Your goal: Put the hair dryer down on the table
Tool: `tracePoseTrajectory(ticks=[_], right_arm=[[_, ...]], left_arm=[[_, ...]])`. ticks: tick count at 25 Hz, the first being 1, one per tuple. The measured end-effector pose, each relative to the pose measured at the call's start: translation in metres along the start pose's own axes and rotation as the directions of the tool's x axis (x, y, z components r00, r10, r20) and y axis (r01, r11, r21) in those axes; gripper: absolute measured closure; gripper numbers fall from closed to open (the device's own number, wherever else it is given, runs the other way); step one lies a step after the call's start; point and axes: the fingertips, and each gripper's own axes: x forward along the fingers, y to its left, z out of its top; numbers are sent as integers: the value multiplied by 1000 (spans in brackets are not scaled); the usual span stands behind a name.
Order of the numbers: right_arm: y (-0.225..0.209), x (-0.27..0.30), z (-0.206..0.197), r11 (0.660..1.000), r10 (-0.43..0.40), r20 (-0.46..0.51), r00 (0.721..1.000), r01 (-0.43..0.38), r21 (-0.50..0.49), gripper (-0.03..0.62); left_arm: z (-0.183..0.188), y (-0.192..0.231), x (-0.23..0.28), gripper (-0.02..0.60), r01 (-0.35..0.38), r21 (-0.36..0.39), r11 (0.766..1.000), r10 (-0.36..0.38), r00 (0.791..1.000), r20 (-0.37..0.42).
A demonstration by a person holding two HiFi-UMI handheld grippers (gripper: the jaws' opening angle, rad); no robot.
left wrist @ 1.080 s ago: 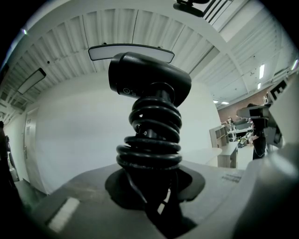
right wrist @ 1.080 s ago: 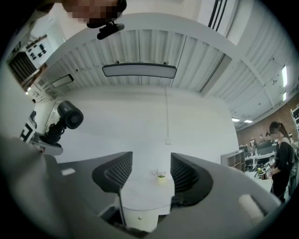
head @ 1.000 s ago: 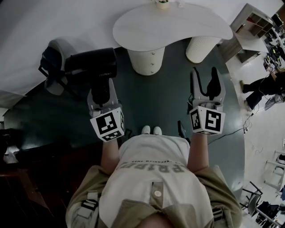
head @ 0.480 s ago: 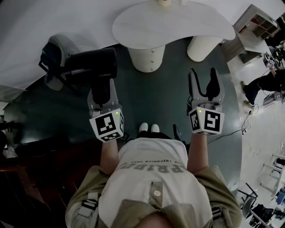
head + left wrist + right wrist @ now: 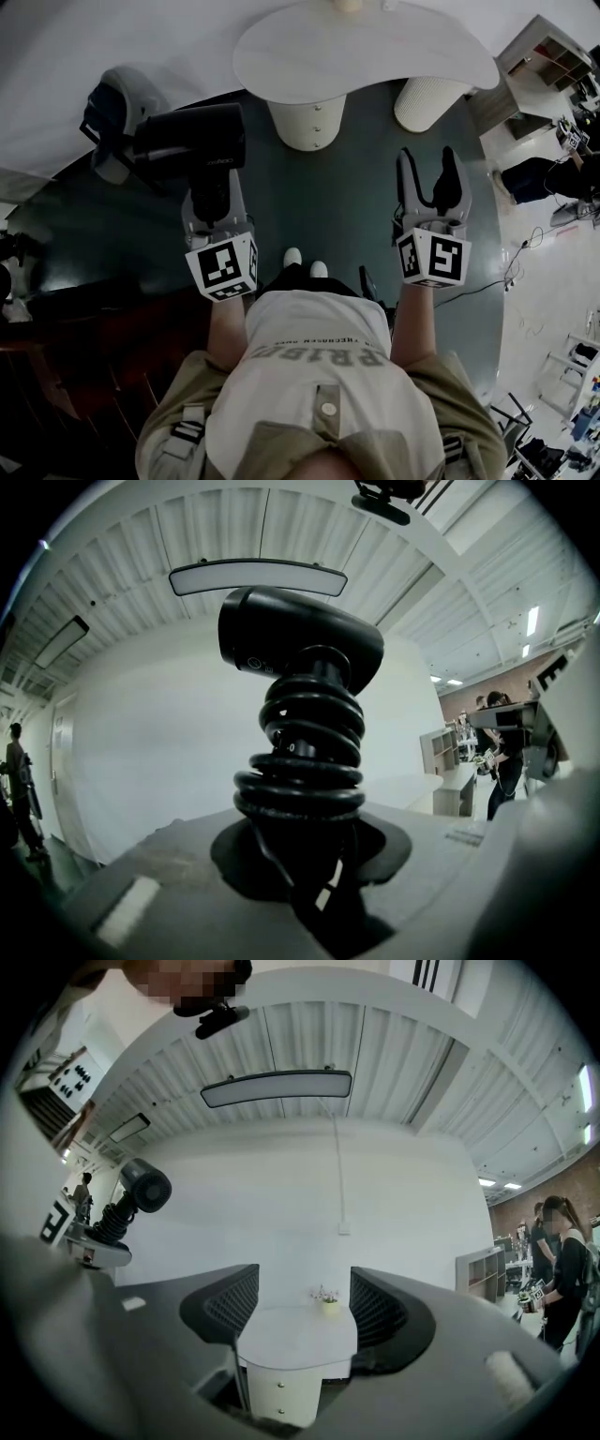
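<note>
Your left hand-held gripper [image 5: 214,199]: closed on the handle of the black hair dryer [image 5: 190,141], left of centre in the head view, its marker cube toward you.
Hair dryer: you hold it in the air, not on the table. Its barrel lies crosswise in the upper left of the head view, over the dark floor [image 5: 356,216]. In the left gripper view it rises straight out of the jaws, head uppermost.
Cord [image 5: 302,761]: black, wound in thick coils round the handle just above the jaws.
Your right hand-held gripper [image 5: 428,171]: jaws apart with nothing between them, right of centre in the head view and about level with the left one. Its own view shows only the table through the gap.
Table [image 5: 366,52]: white and kidney-shaped, across the top of the head view, standing on two pale round pedestals [image 5: 312,122]. Both grippers point toward it and stop short of its near edge.
Plant: a small pot plant [image 5: 328,1299] stands at the table's far side, near the centre of the right gripper view.
Your feet: white shoes [image 5: 302,262] on the dark floor, between the two grippers.
Right edge of the head view: an open shelving unit [image 5: 553,52] and a person in dark clothing [image 5: 544,176] on a paler floor.
</note>
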Motion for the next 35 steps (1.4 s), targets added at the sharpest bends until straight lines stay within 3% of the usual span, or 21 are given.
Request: tracePoseTrajectory(ticks=[8, 15, 35], right_arm=[[-13, 18, -12, 1000, -15, -15, 1000, 15, 6, 301], [-13, 49, -15, 1000, -26, -13, 1000, 25, -11, 301], [-22, 172, 9, 997, -57, 77, 995, 61, -42, 301]], left_arm=[[-1, 1, 18, 460, -6, 19, 1000, 6, 1000, 1], [0, 8, 53, 460, 13, -8, 1000, -12, 1000, 24], [47, 50, 178, 461, 17, -4, 1000, -16, 991, 134]])
